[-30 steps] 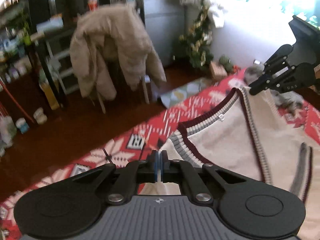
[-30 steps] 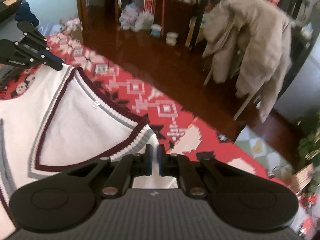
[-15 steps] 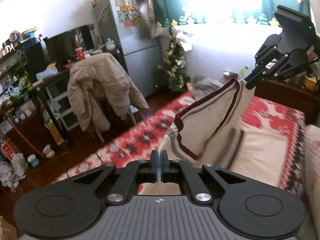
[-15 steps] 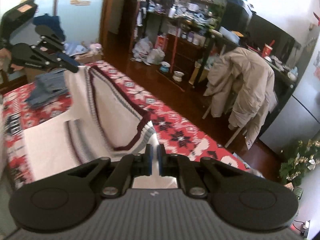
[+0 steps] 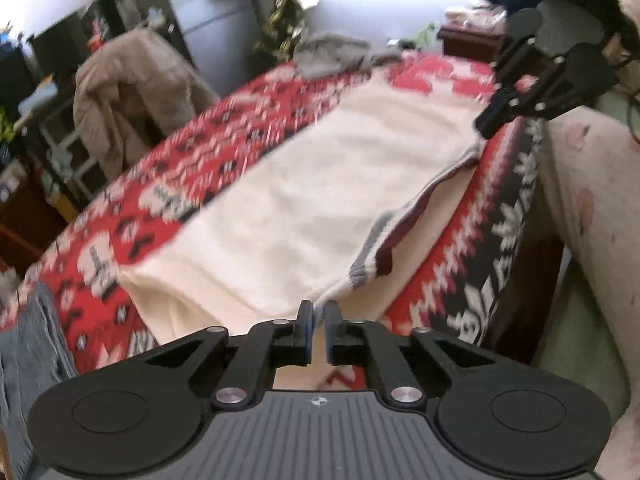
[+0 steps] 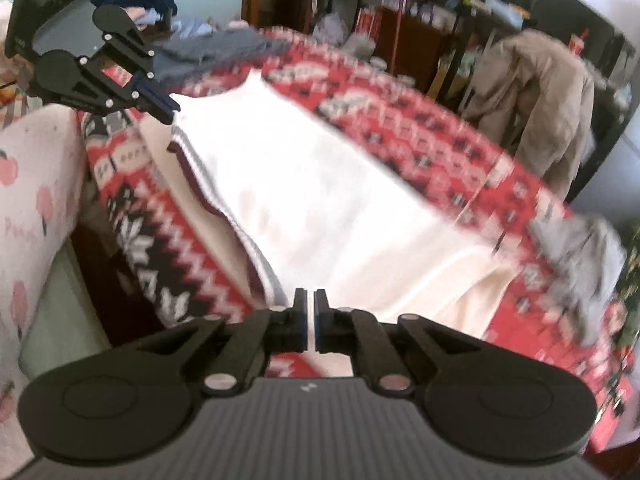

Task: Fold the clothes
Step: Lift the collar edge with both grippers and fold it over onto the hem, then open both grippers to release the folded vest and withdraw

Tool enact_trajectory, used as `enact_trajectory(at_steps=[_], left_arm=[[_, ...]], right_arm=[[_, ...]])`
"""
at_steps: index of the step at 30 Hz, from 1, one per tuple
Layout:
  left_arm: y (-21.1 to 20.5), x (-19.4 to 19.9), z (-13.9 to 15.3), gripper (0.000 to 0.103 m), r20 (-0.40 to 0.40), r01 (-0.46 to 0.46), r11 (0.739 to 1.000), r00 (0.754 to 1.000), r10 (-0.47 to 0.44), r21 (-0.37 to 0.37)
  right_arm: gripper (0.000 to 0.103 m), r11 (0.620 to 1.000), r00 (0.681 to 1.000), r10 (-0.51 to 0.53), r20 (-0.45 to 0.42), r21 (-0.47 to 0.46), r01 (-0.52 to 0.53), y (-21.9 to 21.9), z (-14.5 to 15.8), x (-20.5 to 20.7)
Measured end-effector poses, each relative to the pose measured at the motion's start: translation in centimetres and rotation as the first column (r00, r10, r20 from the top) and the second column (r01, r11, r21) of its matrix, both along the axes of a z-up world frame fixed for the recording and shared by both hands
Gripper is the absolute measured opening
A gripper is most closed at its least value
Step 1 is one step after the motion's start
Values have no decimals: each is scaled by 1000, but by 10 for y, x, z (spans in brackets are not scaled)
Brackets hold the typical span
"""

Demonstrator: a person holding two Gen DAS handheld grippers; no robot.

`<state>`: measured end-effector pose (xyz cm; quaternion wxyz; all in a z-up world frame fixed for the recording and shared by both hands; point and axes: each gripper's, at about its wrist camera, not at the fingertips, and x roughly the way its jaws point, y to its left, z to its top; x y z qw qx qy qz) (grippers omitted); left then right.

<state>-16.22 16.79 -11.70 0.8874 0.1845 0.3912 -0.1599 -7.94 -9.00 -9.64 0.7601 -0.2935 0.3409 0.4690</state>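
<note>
Both grippers have swung the sweater (image 5: 304, 200) over and down; a second ago it hung between them, and now it lies folded in half on the red blanket (image 5: 224, 148). It is soft, light and floppy, best held by its corners. Left gripper (image 5: 316, 332) is opening, a thin bit of cloth between its jaws. Right gripper (image 6: 311, 322) pinches its near corner.

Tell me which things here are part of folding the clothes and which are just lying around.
In the job: sweater, folded over on the blanket; left gripper, jaws opening at its corner; right gripper, shut on the other corner.

Lying about: coat, jeans, grey garment, fridge.
</note>
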Motion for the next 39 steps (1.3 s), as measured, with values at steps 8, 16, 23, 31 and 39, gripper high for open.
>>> enact_trajectory(at_steps=[8, 16, 23, 31, 39], left_arm=[[23, -5, 20, 29, -16, -120, 986, 993, 118, -119], [59, 15, 29, 40, -21, -337, 896, 938, 346, -290], [111, 63, 19, 42, -113, -550, 703, 816, 566, -450], [147, 91, 0, 41, -266, -658, 526, 726, 635, -539], [153, 107, -11, 38, -306, -668, 516, 723, 619, -535]], right_arm=[[12, 987, 988, -120, -93, 99, 129, -25, 5, 7], [35, 846, 864, -410, -293, 233, 480, -68, 14, 50], [36, 681, 741, -583, -332, 298, 669, -86, 9, 97], [36, 541, 613, -608, -505, 301, 785, -84, -14, 171], [26, 525, 561, -630, -537, 239, 817, -61, -44, 212]])
